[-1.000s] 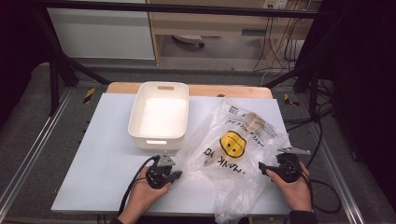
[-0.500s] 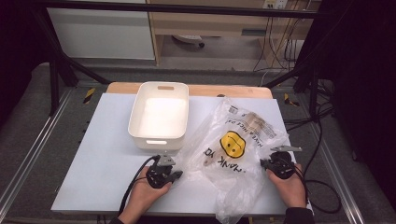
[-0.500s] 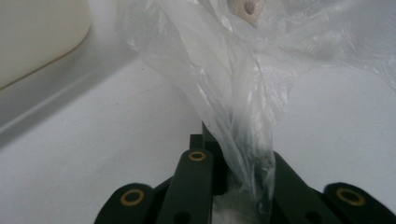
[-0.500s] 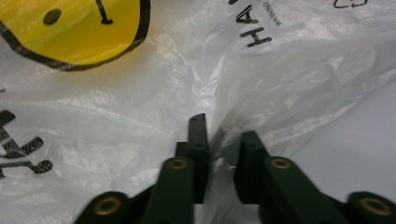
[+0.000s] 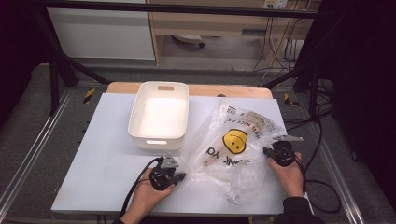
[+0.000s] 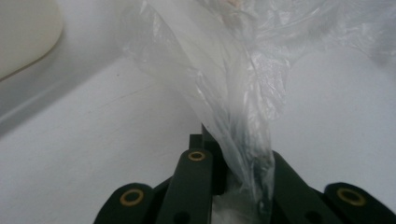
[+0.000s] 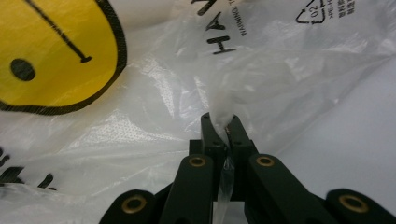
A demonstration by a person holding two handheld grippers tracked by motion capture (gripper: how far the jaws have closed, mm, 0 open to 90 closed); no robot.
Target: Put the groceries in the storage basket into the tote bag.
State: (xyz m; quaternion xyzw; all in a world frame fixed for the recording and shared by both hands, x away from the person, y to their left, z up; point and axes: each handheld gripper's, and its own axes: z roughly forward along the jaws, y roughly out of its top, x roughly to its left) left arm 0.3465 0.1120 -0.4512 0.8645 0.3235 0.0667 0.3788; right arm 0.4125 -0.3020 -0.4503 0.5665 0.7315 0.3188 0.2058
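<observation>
Both grippers hold the clear plastic bag [image 5: 233, 144], which lies crumpled on the white table [image 5: 93, 177] at about 4 o'clock from the white bin [image 5: 159, 117]. The left gripper [image 5: 173, 173] has its jaws pressed together on a twisted fold of film at the bag's 8 o'clock edge; in the left gripper view the bag [image 6: 233, 93] runs down between them. The right gripper [image 5: 270, 153] has just been closing its jaws, and in the right gripper view they pinch a small tuft of film [image 7: 223, 112] at the bag's 3 o'clock edge, beside the yellow smiley print [image 7: 51, 51].

The step in hand looks like spreading the bag open. To do it well, I would draw the two hands apart evenly and gently, keeping both pinches low over the table, since thin film can slip or tear under a sharp pull. The right pinch seems shallow, so check it holds before pulling. Something pale sits inside the bag [image 5: 254, 117]; what it is I cannot tell.
</observation>
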